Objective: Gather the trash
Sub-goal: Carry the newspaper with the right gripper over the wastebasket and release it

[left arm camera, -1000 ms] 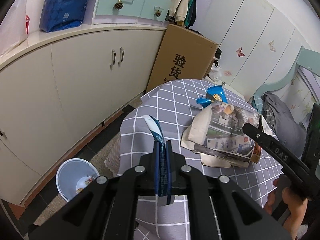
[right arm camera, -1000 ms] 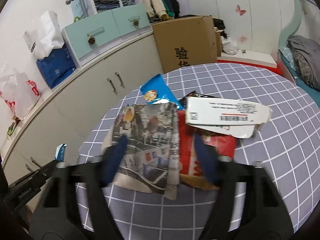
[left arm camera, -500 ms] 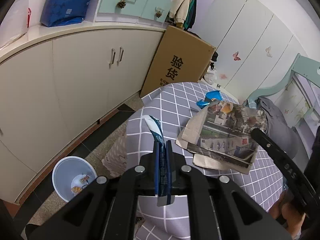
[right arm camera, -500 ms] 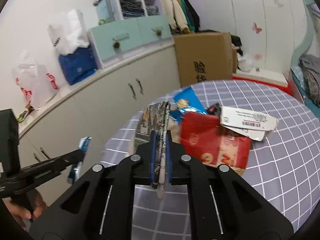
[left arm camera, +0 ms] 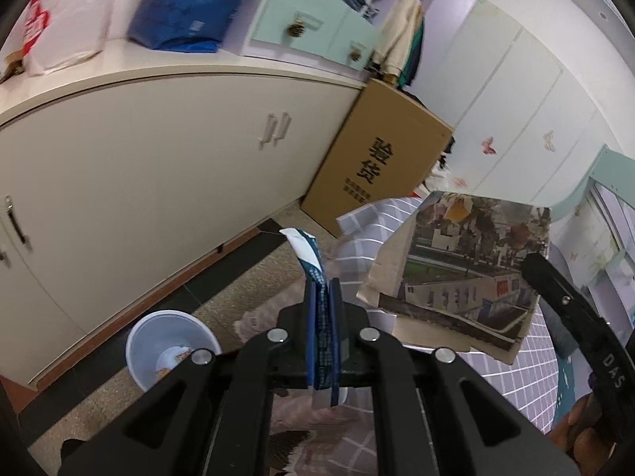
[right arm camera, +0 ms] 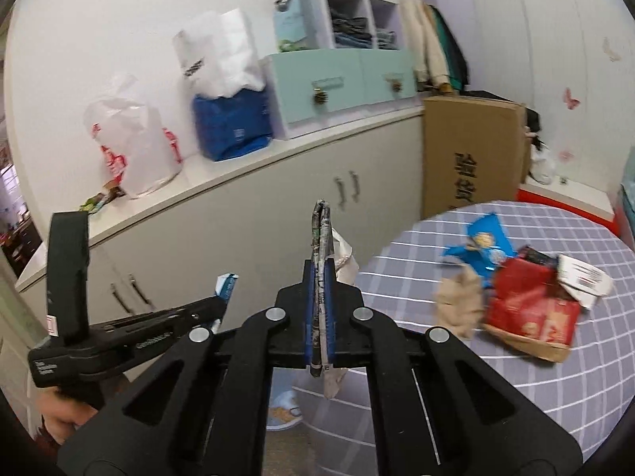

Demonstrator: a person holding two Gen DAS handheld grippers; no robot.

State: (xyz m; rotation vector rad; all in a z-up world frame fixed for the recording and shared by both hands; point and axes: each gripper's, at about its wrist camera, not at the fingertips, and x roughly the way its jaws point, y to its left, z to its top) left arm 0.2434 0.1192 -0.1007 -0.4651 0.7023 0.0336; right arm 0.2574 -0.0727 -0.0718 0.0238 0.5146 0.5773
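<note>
Left hand-held gripper (left arm camera: 322,309) clamped on a blue-white wrapper (left arm camera: 307,252); right hand-held gripper (right arm camera: 320,289) clamped on a folded newspaper (right arm camera: 322,234). White bin (left arm camera: 168,347) sits on the floor, below-left of the left hand-held gripper — the nearer one.

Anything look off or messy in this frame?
Yes: trash is heaped on the table: a red packet, blue wrapper and crumpled paper, overlapping and askew. Both grippers hold trash, and the bin has little in it.
</note>
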